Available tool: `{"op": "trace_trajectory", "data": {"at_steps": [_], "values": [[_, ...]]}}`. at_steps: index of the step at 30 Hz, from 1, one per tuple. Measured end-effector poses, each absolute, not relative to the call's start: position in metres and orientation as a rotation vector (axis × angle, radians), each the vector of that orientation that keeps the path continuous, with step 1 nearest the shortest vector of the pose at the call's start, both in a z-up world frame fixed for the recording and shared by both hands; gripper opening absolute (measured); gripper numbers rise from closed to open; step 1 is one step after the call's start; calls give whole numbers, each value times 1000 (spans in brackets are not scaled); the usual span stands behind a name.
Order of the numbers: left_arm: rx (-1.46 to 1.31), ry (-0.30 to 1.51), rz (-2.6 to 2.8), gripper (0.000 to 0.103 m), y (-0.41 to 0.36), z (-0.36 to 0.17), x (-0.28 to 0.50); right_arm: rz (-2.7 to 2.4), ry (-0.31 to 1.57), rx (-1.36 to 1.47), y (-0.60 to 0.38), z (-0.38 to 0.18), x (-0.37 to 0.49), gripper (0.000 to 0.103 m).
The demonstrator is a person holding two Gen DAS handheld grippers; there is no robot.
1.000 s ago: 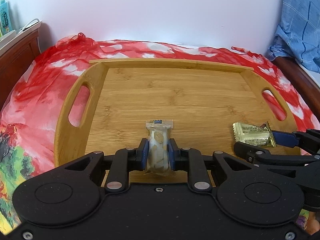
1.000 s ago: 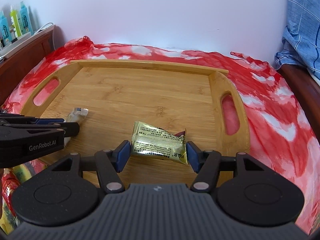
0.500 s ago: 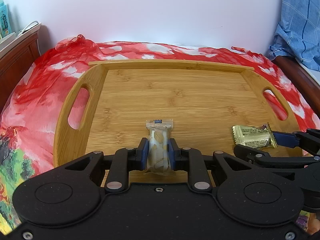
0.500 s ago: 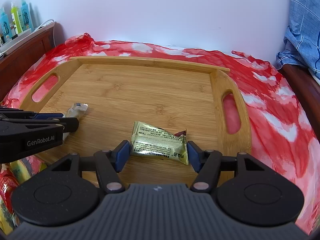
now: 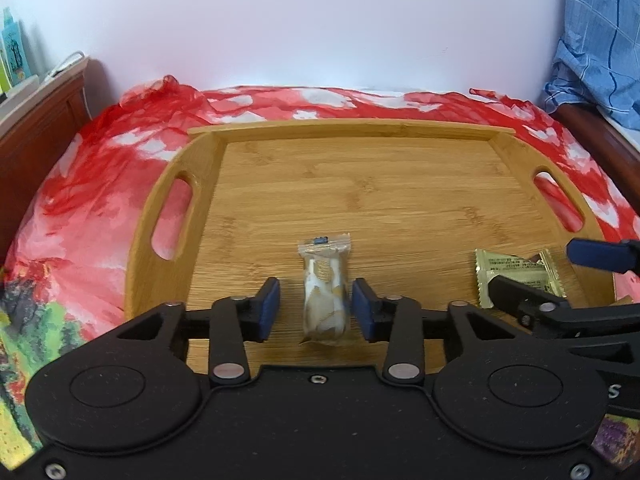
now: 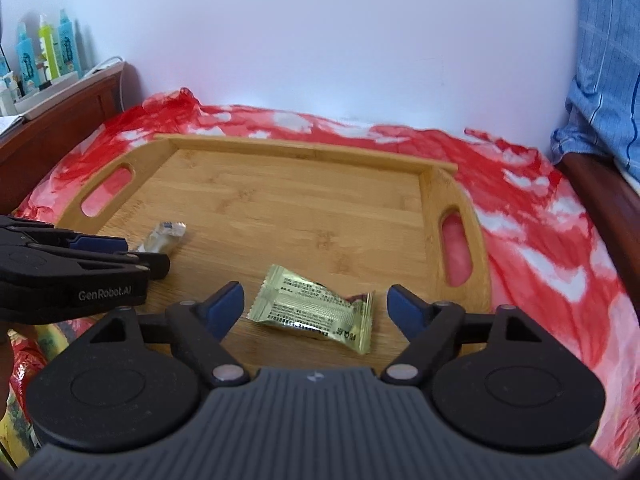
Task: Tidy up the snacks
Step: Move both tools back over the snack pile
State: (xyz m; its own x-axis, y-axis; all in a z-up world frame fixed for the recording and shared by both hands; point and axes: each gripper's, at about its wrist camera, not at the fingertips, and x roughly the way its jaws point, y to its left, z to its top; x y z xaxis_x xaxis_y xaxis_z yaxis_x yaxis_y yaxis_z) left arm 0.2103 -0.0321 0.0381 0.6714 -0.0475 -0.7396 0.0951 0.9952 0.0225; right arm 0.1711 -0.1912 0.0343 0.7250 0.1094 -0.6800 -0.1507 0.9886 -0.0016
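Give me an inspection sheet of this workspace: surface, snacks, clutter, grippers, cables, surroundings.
Surface: bamboo tray on a red patterned cloth.
Job's things: clear-wrapped snack and gold snack packet, both lying on the tray's near part.
Clutter: nothing seen on the tray; colourful packaging at the left edge, unclear.
Grippers: left gripper jaws opening, pads clear of the clear-wrapped snack between them; right gripper jaws opening around the gold packet, not touching.
Cables: white cable on the wooden ledge.
Surroundings: white wall, bottles, blue checked fabric.
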Motion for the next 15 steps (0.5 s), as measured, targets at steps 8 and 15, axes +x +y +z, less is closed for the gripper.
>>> {"op": "trace_trajectory", "data": {"at_steps": [8, 15], "values": [[67, 761, -98, 88, -22, 53, 182, 164, 686, -84, -191, 44, 143, 93], [33, 743, -109, 92, -7, 56, 151, 176, 643, -68, -194, 46, 109, 101]]}}
